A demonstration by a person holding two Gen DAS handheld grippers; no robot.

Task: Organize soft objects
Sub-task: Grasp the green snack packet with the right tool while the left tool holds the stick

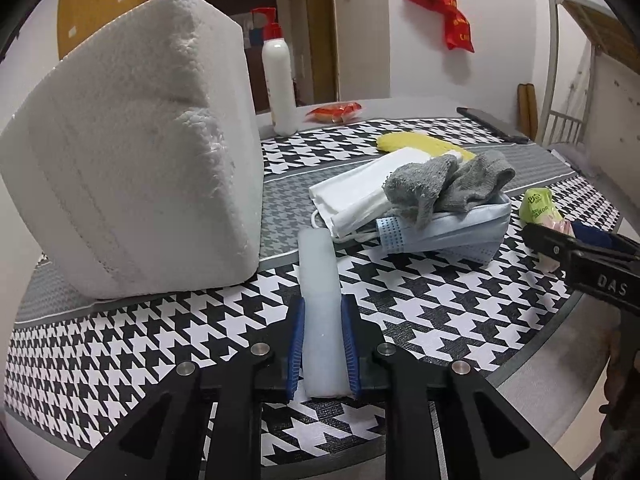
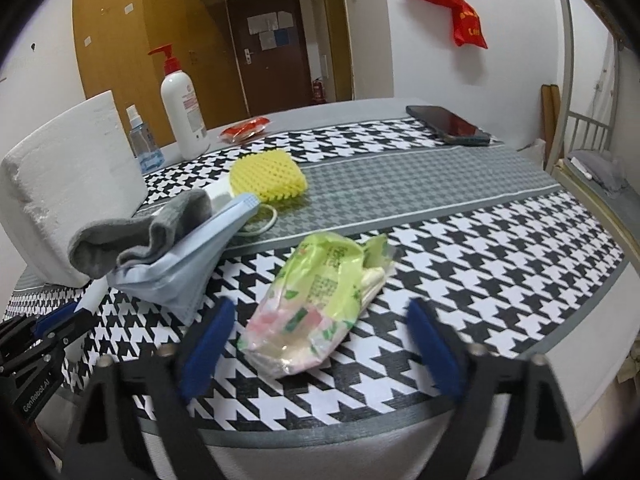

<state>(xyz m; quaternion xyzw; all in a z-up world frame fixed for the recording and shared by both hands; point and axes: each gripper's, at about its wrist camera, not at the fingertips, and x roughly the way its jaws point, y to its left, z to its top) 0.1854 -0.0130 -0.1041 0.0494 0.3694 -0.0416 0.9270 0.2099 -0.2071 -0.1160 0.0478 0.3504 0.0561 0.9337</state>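
Left gripper (image 1: pixel 323 344) clamped on foam strip (image 1: pixel 320 300), low over mat (image 1: pixel 440 300). Right gripper (image 2: pixel 320 344) wide, straddling tissue pack (image 2: pixel 316 300) on mat, pads clear. Mid-pickup; next: close right, then carry both to pile (image 1: pixel 420 204).

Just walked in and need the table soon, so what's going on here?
A person is sorting soft things on the houndstooth table mat with two handheld grippers. The left gripper is shut on a pale translucent foam strip. The right gripper is open around a green tissue packet, pads not touching it. A grey sock lies on a pile of face masks beside a white foam block.
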